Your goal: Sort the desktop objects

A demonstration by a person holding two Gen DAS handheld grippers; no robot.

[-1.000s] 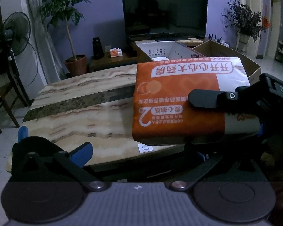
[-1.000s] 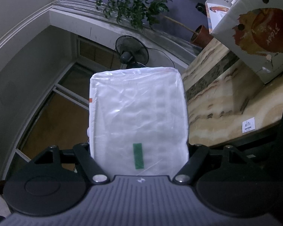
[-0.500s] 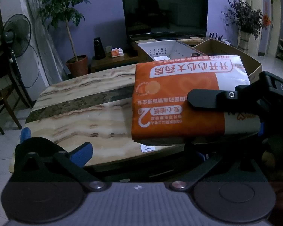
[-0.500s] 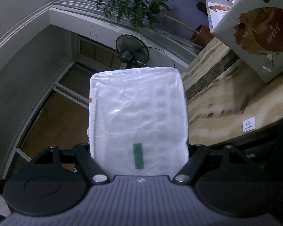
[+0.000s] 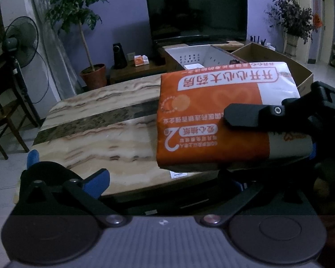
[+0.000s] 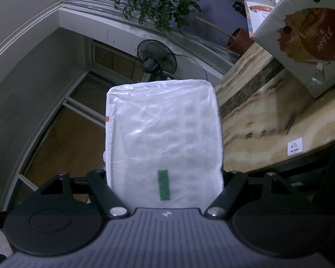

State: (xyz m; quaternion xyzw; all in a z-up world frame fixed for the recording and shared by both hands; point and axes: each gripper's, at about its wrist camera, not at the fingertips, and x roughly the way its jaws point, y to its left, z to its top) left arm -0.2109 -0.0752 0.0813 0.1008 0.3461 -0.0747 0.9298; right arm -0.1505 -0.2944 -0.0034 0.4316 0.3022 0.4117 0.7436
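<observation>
An orange and white tissue pack with Chinese print hangs over the near edge of the marble table. My right gripper is shut on it. In the left wrist view its black upper finger lies across the top of the pack from the right. The right wrist view shows the pack's white plastic face with a green tab, filling the space between the fingers. My left gripper stands open low in front of the table edge, just below the pack, with its blue pads touching nothing.
Behind the pack stand a white perforated basket and an open cardboard box. A carton with apple print sits on the table in the right wrist view. A TV, a potted plant and a fan stand beyond.
</observation>
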